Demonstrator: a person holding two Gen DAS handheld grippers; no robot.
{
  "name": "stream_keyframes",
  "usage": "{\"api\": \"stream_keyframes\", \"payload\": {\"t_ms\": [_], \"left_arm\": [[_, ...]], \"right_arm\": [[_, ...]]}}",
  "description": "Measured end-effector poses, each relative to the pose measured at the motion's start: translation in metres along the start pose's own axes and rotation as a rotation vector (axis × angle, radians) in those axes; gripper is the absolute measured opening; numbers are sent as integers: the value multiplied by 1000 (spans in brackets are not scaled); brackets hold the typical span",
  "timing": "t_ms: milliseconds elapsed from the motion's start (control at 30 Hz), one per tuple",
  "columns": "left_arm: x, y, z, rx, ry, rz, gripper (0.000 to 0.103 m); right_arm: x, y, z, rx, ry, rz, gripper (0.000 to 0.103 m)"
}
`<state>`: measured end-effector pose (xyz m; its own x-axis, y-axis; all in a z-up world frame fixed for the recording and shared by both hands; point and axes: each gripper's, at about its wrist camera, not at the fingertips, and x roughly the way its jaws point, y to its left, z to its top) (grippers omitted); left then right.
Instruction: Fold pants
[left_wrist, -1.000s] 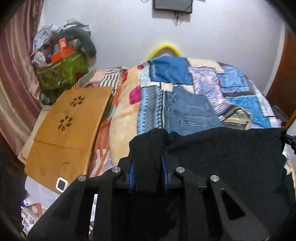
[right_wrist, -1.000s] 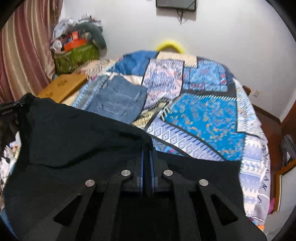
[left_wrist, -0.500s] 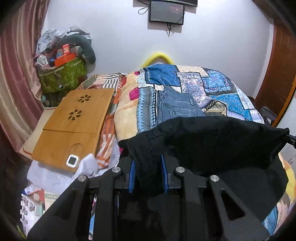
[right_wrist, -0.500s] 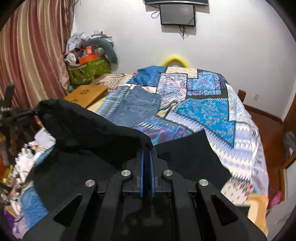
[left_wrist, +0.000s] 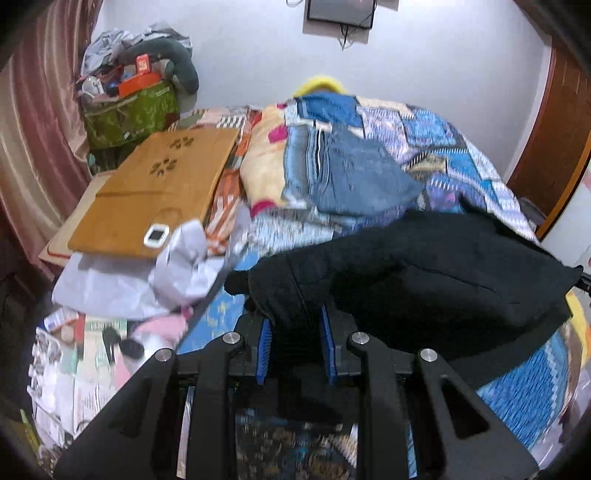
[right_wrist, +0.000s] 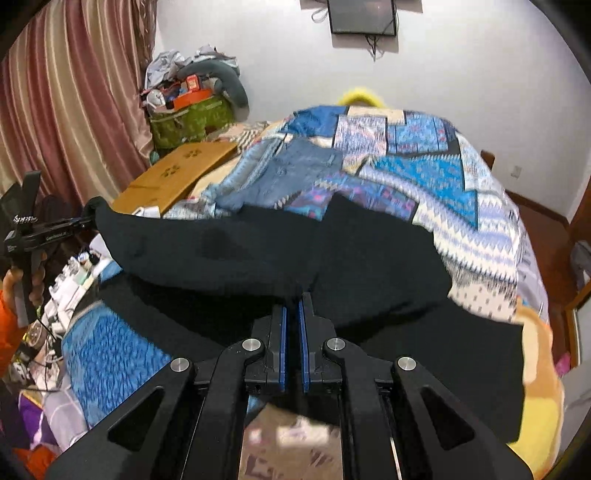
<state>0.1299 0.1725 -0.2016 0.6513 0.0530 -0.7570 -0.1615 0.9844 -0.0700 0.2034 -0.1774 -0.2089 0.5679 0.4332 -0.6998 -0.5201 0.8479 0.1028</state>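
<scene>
Black soft fabric pants (left_wrist: 424, 266) hang stretched across mid-frame between my two tools, lifted off the blue patchwork bedspread (right_wrist: 436, 173) so the cloth can drape straight for a fold. My left gripper (left_wrist: 295, 332) pinches a thick bunched edge, jaws held partway apart by it. My right gripper (right_wrist: 291, 314) is nearly closed on a thin edge at lower centre. Folded blue denim jeans (left_wrist: 362, 177) lie beyond, upper centre, clear of my working space.
</scene>
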Motion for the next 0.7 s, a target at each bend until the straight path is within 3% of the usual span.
{"api": "stream_keyframes", "payload": {"t_ms": [300,533,600,667,700], "left_arm": [[20,6,-50,-15,130,41,26],[-3,15,-46,-33,104,63,31],[-14,15,-40,-53,77,35,56],[-24,10,-33,-50,30,35,69],[-28,5,-27,-37,10,45,70]], "right_arm": [[0,4,-26,30,58,15,7],[-20,-1,-26,42,39,3,7],[-26,-5,-23,55,34,11,7],[-32,-10,-18,76,20,14,8],[-34,-13,-15,88,11,13,9]]}}
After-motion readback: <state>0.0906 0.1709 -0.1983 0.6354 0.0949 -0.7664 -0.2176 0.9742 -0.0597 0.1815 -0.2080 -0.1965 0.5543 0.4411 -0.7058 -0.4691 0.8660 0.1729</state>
